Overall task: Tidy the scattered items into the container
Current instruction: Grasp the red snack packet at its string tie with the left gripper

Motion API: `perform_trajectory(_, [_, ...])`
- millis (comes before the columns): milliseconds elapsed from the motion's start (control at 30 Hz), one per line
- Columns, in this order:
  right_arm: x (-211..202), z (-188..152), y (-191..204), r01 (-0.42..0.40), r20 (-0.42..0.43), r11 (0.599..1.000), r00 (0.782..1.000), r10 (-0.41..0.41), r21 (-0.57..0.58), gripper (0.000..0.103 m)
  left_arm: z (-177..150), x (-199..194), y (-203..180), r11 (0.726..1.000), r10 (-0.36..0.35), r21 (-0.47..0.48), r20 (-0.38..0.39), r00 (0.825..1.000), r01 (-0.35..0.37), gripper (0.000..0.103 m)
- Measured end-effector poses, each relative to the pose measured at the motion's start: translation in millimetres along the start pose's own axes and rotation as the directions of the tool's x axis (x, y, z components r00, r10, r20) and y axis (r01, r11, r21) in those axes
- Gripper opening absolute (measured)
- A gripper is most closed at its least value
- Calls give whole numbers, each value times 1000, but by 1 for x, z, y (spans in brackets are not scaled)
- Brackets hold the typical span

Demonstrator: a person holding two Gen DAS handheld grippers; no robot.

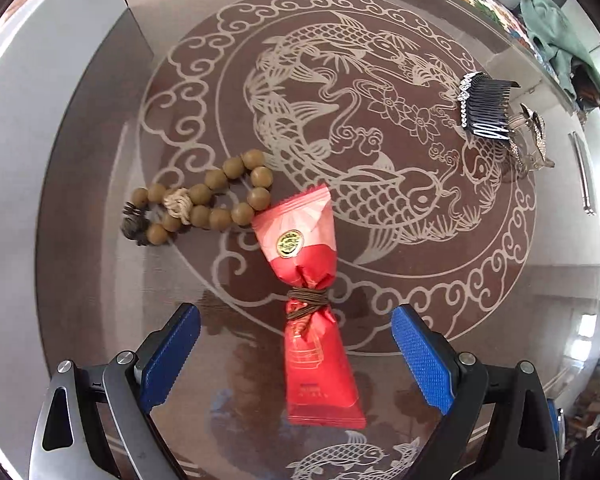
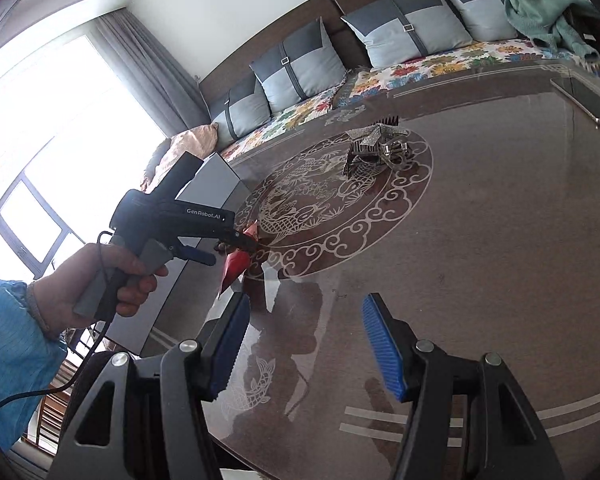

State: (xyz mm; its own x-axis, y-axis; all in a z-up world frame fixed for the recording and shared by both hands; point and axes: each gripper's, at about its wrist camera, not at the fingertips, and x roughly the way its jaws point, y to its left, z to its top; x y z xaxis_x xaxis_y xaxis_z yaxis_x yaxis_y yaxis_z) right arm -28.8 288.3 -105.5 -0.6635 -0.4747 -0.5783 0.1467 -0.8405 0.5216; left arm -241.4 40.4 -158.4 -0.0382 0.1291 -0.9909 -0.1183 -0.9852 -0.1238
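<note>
A red snack packet [image 1: 304, 248], cinched at its waist by a brown hair tie [image 1: 308, 300], lies on the glass table. My left gripper [image 1: 296, 314] is open and straddles the packet's lower half, with both blue pads apart from it. A wooden bead bracelet [image 1: 208, 200] lies just left of the packet. Far right sit a black rhinestone hair comb [image 1: 486, 104] and a clear hair clip [image 1: 534, 140]. The grey container [image 2: 216, 184] stands at the table's left edge. My right gripper [image 2: 306, 302] is open over bare table, with nothing between its fingers.
A person's hand [image 2: 100, 280] in a blue sleeve holds the left gripper [image 2: 224, 250] beside the container. A phone [image 2: 588, 100] lies at the table's far right. A sofa with cushions [image 2: 300, 68] and a green cloth [image 2: 540, 16] runs behind the table [image 2: 500, 240].
</note>
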Motion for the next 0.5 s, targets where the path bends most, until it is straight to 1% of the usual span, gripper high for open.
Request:
perform_trajectory(100, [3,0,-2,-4,-18,1000,1000,5,21,60,0,2,-3,1000,-13,2,-11,1000,13,97])
perform_trajectory(200, [4,-1,-4,-8,-27,999,1000,9,34,60,0,2,-9,1000,-20,22,-17,1000,20,94])
perform_trajectory(233, [4,-1,-4,-7,-27,999,1000,8,34,60,0,2,-11,999,-17,32,-19,1000,18,87])
perform_trajectory(267, [3,0,-3,-7,-25,999,1000,8,33,60,0,3,-14,999,-15,43,-21,1000,16,78])
perform_trajectory(333, [1,0,-3,-6,-22,999,1000,6,33,60,-1,5,-17,998,-11,54,-42,999,13,73])
perform_trajectory(400, [1,0,-3,-5,-22,999,1000,6,35,60,-2,6,-22,997,16,76,-40,999,-13,68])
perform_trajectory(433, [1,0,-3,-5,-23,999,1000,5,36,60,-2,5,-24,996,33,86,-35,999,-30,62])
perform_trajectory(467, [1,0,-3,-3,-23,999,1000,4,36,60,-2,4,-25,994,49,95,-31,998,-46,42])
perform_trajectory(500, [1,0,-3,-2,-23,999,1000,3,35,60,-3,2,-26,994,57,97,-23,998,-54,24])
